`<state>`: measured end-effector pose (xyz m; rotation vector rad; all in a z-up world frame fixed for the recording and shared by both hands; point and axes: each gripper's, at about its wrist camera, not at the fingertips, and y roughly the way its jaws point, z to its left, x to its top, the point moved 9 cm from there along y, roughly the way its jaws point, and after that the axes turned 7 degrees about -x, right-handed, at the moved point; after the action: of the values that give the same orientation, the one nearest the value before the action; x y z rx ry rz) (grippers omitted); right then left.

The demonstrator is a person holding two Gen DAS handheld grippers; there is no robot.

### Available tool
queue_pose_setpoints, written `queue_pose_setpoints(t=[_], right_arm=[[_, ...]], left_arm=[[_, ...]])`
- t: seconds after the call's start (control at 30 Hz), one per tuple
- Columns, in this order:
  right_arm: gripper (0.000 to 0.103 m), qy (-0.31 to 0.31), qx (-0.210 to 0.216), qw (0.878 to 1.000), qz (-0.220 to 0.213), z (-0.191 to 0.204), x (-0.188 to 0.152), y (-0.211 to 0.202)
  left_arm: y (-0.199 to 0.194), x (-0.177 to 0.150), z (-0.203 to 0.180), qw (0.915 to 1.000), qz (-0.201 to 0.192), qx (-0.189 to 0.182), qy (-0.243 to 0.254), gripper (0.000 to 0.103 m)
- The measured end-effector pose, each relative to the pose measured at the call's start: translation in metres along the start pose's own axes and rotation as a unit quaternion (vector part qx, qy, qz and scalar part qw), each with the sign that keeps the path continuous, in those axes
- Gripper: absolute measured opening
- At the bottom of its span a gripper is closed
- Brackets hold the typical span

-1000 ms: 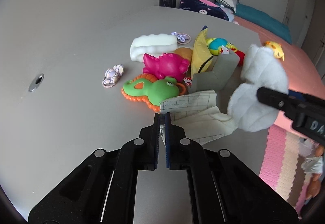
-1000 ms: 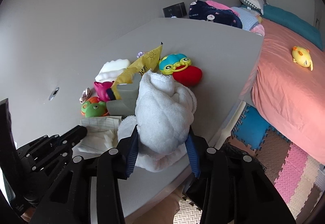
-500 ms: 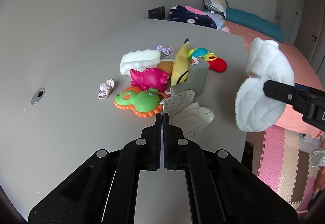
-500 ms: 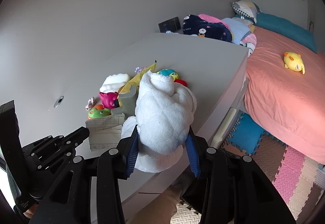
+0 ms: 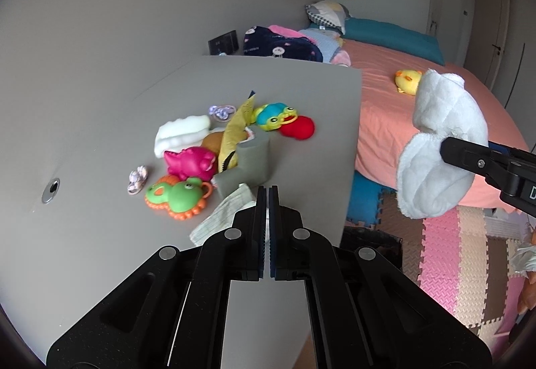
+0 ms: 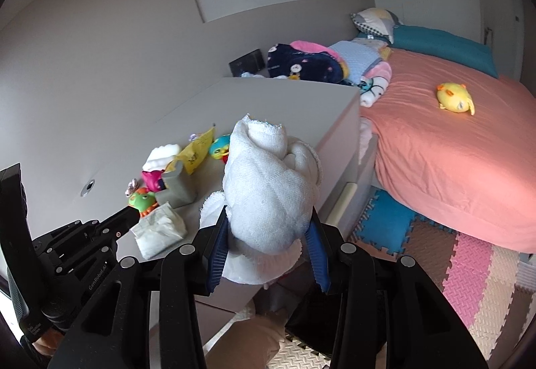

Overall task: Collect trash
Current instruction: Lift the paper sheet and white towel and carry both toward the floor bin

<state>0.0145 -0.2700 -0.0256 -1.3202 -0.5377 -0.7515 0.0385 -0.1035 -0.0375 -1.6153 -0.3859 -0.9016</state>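
Note:
My right gripper [image 6: 268, 235] is shut on a balled-up white cloth [image 6: 268, 195] and holds it in the air off the table's right edge; the cloth also shows in the left wrist view [image 5: 439, 148]. My left gripper [image 5: 268, 201] is shut and empty, above the table's front right part. Just beyond its tips lies a crumpled checked paper wad [image 5: 221, 218], also in the right wrist view [image 6: 160, 231]. A yellow snack wrapper [image 5: 234, 134] and a grey carton [image 5: 248, 161] stand among toys on the grey table [image 5: 100, 251].
Toys crowd the table middle: a green frog [image 5: 174, 198], a pink dinosaur [image 5: 191, 161], a white sponge [image 5: 181, 134], a blue-and-red toy [image 5: 284, 121]. A bed with orange sheet [image 6: 452, 148] and foam floor mats [image 6: 469, 268] lie right of the table.
Both grippers have pulled back and up from the table. The right gripper carried the white cloth out past the table's right edge. The paper wad stays on the table.

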Motion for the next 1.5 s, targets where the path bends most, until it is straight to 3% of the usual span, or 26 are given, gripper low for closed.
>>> queue_pose_setpoints(t=[0.33,0.37,0.4,0.43,0.47,0.5,0.63,0.83,1.0,1.1,1.2,1.37,1.5], right_arm=[[0.044,0.024,-0.002,1.0,0.006,-0.025,-0.003,0.001],[0.044,0.023,-0.001,1.0,0.008,-0.023,-0.004,0.003],[0.044,0.021,0.0,1.0,0.01,-0.021,-0.005,0.004],[0.044,0.02,0.001,1.0,0.011,-0.018,-0.006,0.004],[0.044,0.017,0.001,1.0,0.012,-0.016,-0.007,0.006],[0.044,0.015,0.0,1.0,0.014,-0.014,-0.007,0.008],[0.044,0.011,0.001,1.0,0.021,-0.009,-0.008,0.014],[0.044,0.005,0.001,1.0,0.029,-0.002,-0.01,0.022],[0.044,0.002,0.004,0.999,0.036,-0.001,-0.011,0.027],[0.044,0.0,0.006,0.999,0.038,0.0,-0.013,0.029],[0.044,0.002,0.006,0.999,0.038,-0.001,-0.013,0.029],[0.044,0.005,0.007,0.999,0.035,-0.005,-0.012,0.027],[0.044,0.011,0.007,0.999,0.031,-0.01,-0.012,0.023]], left_arm=[[0.005,-0.015,0.021,0.9994,0.032,-0.007,0.008,0.0],[0.007,-0.019,0.023,0.9991,0.041,-0.009,0.007,0.007],[0.01,-0.022,0.026,0.9987,0.05,-0.01,0.004,0.044],[0.011,-0.025,0.03,0.9987,0.051,-0.006,0.002,0.074],[0.008,-0.024,0.033,0.9994,0.035,0.001,0.004,0.096],[0.003,-0.022,0.033,0.9998,0.015,0.005,0.015,0.096],[0.009,-0.025,0.041,0.9992,0.031,0.014,0.022,0.096],[0.037,-0.039,0.051,0.9975,0.07,-0.005,0.012,0.096],[0.058,-0.05,0.056,0.995,0.099,-0.006,0.005,0.066],[0.061,-0.046,0.057,0.9955,0.094,-0.009,-0.002,0.049],[0.061,-0.046,0.053,0.9961,0.088,-0.004,0.009,0.042],[0.05,-0.038,0.047,0.9971,0.073,-0.017,0.005,0.009],[0.044,-0.035,0.041,0.997,0.071,-0.027,0.011,0.006]])
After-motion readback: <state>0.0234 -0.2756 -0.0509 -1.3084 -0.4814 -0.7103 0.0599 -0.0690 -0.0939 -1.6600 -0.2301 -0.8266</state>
